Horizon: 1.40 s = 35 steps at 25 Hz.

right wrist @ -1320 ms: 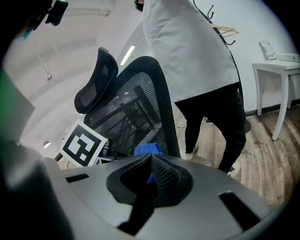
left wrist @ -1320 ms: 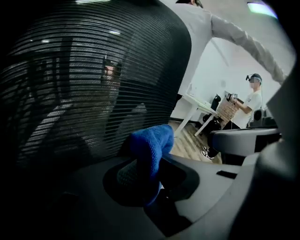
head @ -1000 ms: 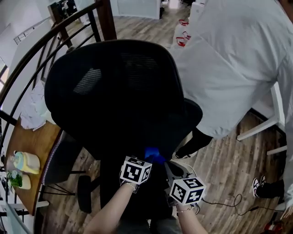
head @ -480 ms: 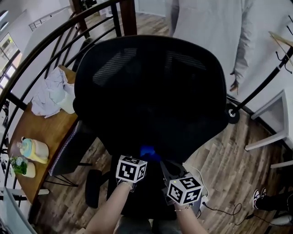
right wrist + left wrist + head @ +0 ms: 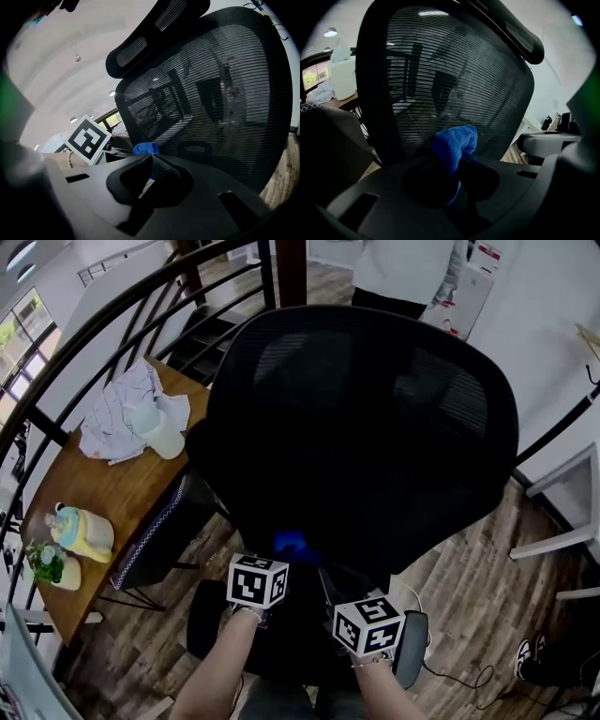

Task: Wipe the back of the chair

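Observation:
The black mesh chair back [image 5: 366, 427] fills the middle of the head view, with its headrest [image 5: 511, 28] at the top in the left gripper view. My left gripper [image 5: 281, 554] is shut on a blue cloth [image 5: 454, 144], which is pressed against the lower part of the mesh [image 5: 440, 93]. The cloth [image 5: 289, 542] shows as a small blue patch just above the left marker cube [image 5: 257, 582]. My right gripper [image 5: 330, 579] hangs beside it to the right, low by the chair back [image 5: 211, 103], jaws together and holding nothing. From the right gripper view the cloth [image 5: 146, 148] peeks over its jaws.
A wooden table [image 5: 84, 512] stands at the left with a crumpled cloth [image 5: 122, 413], a white cup [image 5: 164, 439] and a yellow bottle [image 5: 80, 532]. A curved black railing [image 5: 103, 324] runs behind it. A person in white [image 5: 403, 268] stands beyond the chair. White furniture [image 5: 562, 531] is at the right.
The chair back has shifted right and up in the head view, and the person in white has receded to the top edge. Both grippers sit slightly lower; the left one still holds the cloth.

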### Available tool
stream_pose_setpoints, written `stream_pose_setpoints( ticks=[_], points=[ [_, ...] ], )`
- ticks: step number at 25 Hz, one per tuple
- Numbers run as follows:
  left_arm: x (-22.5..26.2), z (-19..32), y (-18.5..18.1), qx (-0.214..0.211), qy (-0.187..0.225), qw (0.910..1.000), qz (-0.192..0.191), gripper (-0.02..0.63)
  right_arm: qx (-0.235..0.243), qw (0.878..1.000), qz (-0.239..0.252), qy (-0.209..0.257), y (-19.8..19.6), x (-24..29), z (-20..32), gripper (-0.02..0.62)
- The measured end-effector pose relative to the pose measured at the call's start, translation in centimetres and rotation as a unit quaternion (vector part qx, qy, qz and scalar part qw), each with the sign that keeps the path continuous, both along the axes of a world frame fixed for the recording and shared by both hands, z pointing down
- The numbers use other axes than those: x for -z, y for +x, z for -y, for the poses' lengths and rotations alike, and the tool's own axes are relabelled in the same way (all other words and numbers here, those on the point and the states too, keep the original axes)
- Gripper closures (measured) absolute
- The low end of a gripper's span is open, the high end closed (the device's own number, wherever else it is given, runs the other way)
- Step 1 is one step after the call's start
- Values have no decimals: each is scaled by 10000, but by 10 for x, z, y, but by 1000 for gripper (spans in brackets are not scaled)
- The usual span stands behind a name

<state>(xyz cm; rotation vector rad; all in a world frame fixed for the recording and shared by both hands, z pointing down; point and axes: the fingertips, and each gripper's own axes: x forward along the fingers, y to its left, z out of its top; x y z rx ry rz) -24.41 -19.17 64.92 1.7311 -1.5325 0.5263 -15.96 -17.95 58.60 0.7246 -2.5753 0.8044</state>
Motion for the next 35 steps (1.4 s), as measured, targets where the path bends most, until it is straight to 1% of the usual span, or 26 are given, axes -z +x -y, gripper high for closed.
stream_pose_setpoints(
  ticks=[5, 9, 13, 16, 18, 19, 21, 23, 26, 30, 33, 35],
  points=[
    [-1, -10, -30, 287, 46, 9996, 12, 531, 231, 9997, 70, -73, -24, -4, -12, 569],
    [-2, -16, -48, 508, 31, 9987, 19, 531, 253, 9997, 14, -57, -33, -6, -17, 569],
    [0, -20, -61, 546, 18, 9985, 93, 531, 179, 9998, -71, 10, -36, -5, -18, 568],
    [4, -21, -63, 526, 93, 9985, 78, 531, 122, 9999, -107, 51, -34, -3, -19, 569],
    [11, -24, -60, 414, 181, 9990, 52, 531, 96, 9998, -133, 103, -33, 0, -22, 569],
    [15, -25, -56, 287, 253, 9993, 40, 531, 90, 9998, -142, 138, -32, 3, -23, 569],
    [29, -26, -45, -101, 483, 9988, 39, 531, 83, 9996, -147, 234, -29, 11, -26, 569],
    [45, -28, -31, -479, 749, 9960, 78, 531, 37, 9994, -133, 331, -25, 20, -29, 569],
    [69, -33, -11, -885, 1044, 9906, 78, 531, -114, 9989, -122, 433, -14, 31, -31, 569],
    [98, -39, 15, -1156, 1154, 9865, -65, 531, -387, 9978, -167, 506, 8, 42, -30, 568],
    [121, -42, 32, -1253, 1227, 9844, -117, 531, -514, 9967, -174, 605, 26, 57, -29, 568],
    [136, -44, 41, -1270, 1289, 9835, -85, 531, -525, 9961, -93, 702, 35, 71, -30, 568]
  ],
)
